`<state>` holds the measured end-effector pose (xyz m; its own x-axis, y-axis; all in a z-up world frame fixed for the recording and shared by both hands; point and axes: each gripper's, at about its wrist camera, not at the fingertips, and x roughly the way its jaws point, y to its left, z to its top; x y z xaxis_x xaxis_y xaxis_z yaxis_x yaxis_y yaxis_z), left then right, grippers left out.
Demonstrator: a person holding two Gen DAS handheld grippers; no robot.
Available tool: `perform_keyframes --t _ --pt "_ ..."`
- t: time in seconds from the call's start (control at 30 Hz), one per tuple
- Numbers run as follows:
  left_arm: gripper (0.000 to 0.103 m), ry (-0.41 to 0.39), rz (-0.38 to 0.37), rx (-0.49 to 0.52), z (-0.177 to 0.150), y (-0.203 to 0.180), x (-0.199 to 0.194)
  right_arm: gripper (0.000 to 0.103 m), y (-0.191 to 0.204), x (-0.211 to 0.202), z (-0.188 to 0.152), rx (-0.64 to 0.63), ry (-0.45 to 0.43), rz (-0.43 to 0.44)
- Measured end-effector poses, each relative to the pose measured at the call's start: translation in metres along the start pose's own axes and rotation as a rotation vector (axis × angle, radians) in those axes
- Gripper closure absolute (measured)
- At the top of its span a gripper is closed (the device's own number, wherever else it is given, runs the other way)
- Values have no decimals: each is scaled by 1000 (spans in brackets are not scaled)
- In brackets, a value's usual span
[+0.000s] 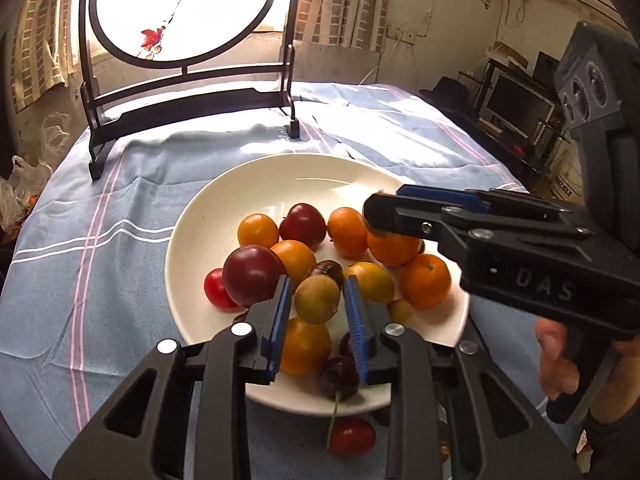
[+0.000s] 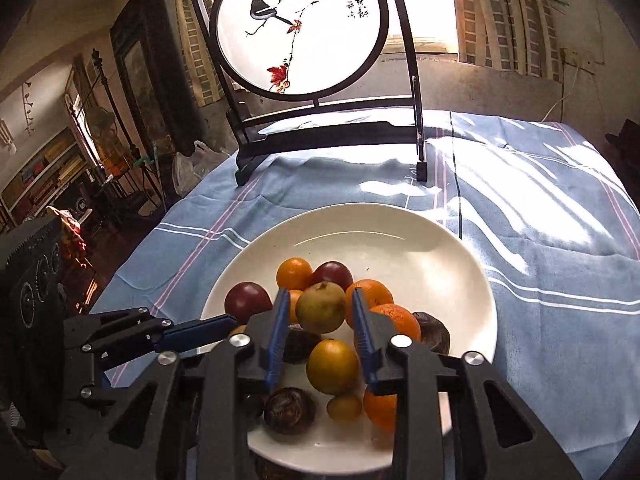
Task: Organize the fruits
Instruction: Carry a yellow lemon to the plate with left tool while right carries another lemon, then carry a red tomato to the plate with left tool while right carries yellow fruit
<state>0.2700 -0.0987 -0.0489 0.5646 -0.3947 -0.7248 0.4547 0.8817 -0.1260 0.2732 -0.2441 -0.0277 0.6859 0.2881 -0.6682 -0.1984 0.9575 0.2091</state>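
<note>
A white plate (image 1: 208, 216) holds several oranges, purple plums, cherries and chestnuts. In the left wrist view my left gripper (image 1: 318, 296) has its blue pads on either side of a yellow-green round fruit (image 1: 317, 299); whether it is lifted I cannot tell. In the right wrist view my right gripper (image 2: 322, 308) likewise brackets a yellow-green fruit (image 2: 321, 307), pads at its sides. The right gripper also shows in the left wrist view (image 1: 380, 216) above the oranges at the plate's right. The left gripper's fingers (image 2: 192, 330) reach in from the left.
A blue striped cloth (image 1: 120, 208) covers the round table. A dark framed round painted screen (image 1: 180, 12) stands at the far side. A red cherry (image 1: 352, 436) lies on the cloth just in front of the plate. Shelves and clutter surround the table.
</note>
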Motion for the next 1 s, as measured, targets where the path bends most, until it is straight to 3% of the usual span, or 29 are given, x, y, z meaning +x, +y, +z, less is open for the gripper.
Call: perform_keyframes --t 0.03,0.13,0.3,0.53,0.63,0.8,1.0 --pt "64 -6 -2 -16 0 4 -1 53 2 -2 0 -5 -17 -15" --pt "53 -43 4 -29 -5 10 -17 53 4 -16 -5 -16 -35 3" --pt "44 -75 -10 33 -36 6 -55 53 -2 -56 -37 -23 -61 9" --pt "44 -3 -6 138 -92 -16 -60 52 -20 -88 -102 20 -66 10" --pt "44 7 -28 106 -100 -11 -66 52 -26 -93 -118 59 -69 26" --pt "45 26 -8 136 -104 -19 -57 52 -36 -93 -135 100 -58 44" --pt "66 89 -24 94 -93 -22 -23 52 -44 -94 -138 144 -65 66"
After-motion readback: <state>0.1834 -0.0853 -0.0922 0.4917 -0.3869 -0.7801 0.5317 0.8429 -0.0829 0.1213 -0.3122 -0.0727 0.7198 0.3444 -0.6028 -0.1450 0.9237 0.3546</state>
